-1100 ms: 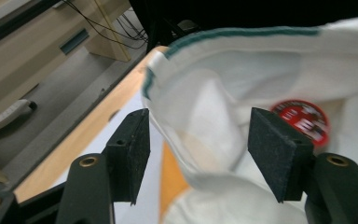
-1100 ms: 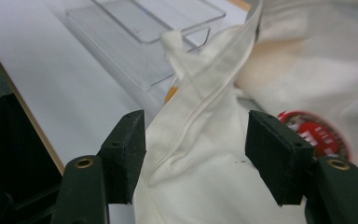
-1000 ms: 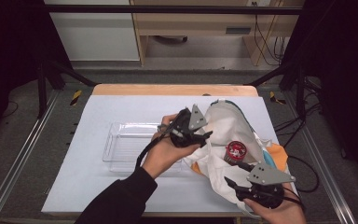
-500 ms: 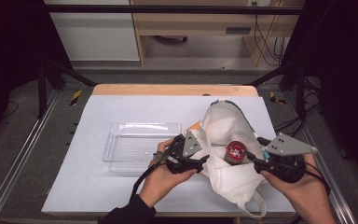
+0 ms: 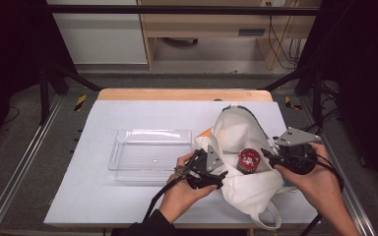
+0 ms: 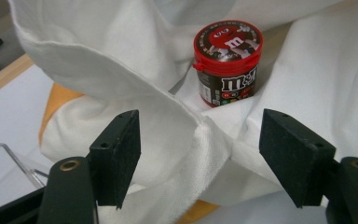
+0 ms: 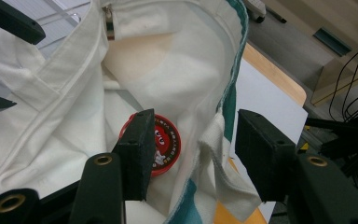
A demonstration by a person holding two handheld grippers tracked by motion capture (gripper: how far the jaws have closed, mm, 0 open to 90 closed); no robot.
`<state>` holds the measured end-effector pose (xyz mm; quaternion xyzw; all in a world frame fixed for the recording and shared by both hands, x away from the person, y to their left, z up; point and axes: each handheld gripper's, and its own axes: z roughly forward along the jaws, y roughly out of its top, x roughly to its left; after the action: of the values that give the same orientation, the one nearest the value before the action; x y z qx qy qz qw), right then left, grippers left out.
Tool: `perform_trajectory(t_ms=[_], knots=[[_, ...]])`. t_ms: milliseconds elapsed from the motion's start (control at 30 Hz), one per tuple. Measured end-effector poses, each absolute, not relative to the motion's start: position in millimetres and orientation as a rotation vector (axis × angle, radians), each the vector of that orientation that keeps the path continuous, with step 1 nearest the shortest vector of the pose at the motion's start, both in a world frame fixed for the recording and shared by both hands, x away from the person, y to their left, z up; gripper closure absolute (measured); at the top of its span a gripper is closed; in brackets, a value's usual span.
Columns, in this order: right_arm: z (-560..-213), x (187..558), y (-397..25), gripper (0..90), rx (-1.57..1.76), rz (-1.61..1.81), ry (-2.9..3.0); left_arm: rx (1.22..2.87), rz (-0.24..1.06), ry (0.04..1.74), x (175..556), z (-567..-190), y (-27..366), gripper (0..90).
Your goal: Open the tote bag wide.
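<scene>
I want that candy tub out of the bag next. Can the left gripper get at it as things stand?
Probably yes: the left gripper is open and faces the tub, which stands uncovered on the white bag; only a low fold of cloth lies between.

Each hand holds a black two-jaw tool. The left gripper carries a small grey three-cornered plate on top, and a black cable trails back from it along the forearm. The right gripper wears a larger grey plate. Both have flat, matte black rectangular pads, with small screw holes and brass-coloured rivets at the base.
</scene>
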<state>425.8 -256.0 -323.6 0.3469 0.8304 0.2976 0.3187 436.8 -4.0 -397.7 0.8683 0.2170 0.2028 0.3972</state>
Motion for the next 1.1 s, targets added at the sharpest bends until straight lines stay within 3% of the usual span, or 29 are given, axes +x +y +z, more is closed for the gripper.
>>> perform_trajectory(t_ms=[133,333,833,1100], knots=[[-325,427,-258,49.3,0.921,0.770,2.190,2.223,0.498,0.544,438,-402,-7,34.8],[-330,425,-266,56.8,0.920,0.742,2.198,2.269,0.480,0.495,438,-407,-9,50.3],[-339,436,-265,53.0,0.976,0.713,2.228,2.281,0.449,0.503,444,-408,-8,72.7],[-341,440,-267,71.5,0.989,0.675,2.238,2.290,0.437,0.486,442,-407,-4,78.9]])
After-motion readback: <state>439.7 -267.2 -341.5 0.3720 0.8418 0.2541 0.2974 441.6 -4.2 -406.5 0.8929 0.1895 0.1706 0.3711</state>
